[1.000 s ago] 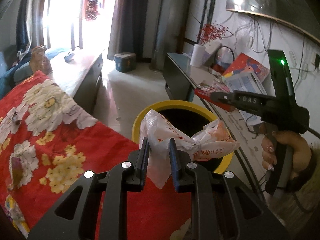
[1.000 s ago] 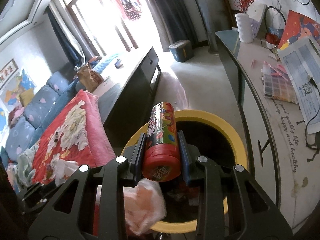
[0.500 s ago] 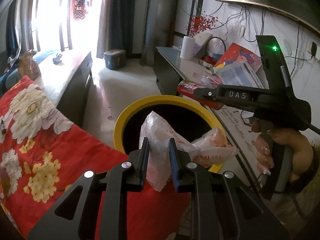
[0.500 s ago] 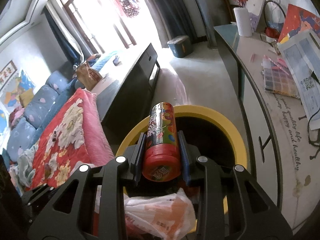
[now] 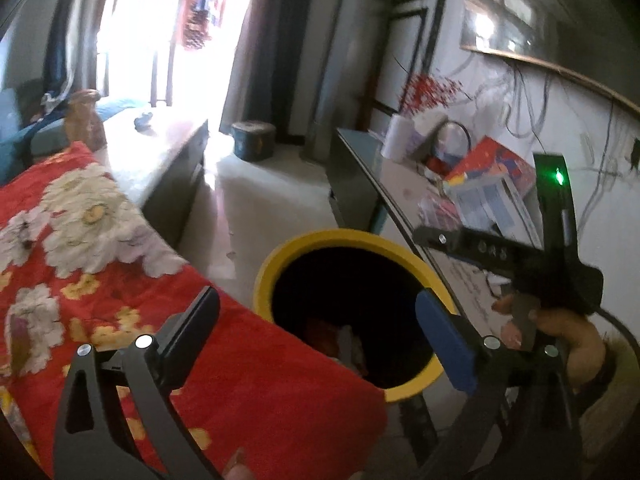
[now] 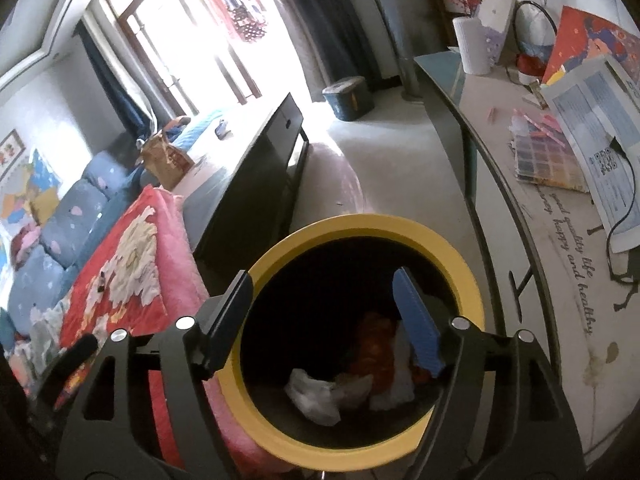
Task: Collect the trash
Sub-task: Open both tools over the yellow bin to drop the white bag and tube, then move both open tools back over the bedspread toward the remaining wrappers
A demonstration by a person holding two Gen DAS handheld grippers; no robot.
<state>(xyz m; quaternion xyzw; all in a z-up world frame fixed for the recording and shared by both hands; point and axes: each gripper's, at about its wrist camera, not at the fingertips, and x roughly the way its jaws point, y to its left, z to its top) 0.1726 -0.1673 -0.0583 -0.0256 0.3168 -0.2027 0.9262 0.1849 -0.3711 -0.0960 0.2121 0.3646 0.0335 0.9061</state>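
At the far left lies the red floral blanket [image 5: 120, 280], draped up against the yellow-rimmed trash bin [image 6: 460, 264]. The left gripper [image 5: 316, 324] hangs over the bin's near edge, its fingers [image 5: 192, 332] opening wide with nothing between them. In the right wrist view the right gripper [image 6: 320, 316] is poised directly above the bin mouth, its fingers [image 6: 416, 320] also opening and bare.

The trash sits at the bottom of the bin: a crumpled white plastic bag [image 6: 316, 396], with a red-orange wrapper or container [image 6: 374, 348] just beside it, touching; which it is cannot be made out in the dark interior. The bag looks light, soft and slippery, likely to slide or balloon, so a pinch on a bunched fold would hold it best. The red item, if rigid, would want a grip across its sides.

Further right, the desk [image 6: 560, 280] carries papers, a tissue roll [image 6: 474, 46] and a cable. In the left wrist view, the person's hand [image 5: 560, 332] clasps the right gripper's handle.
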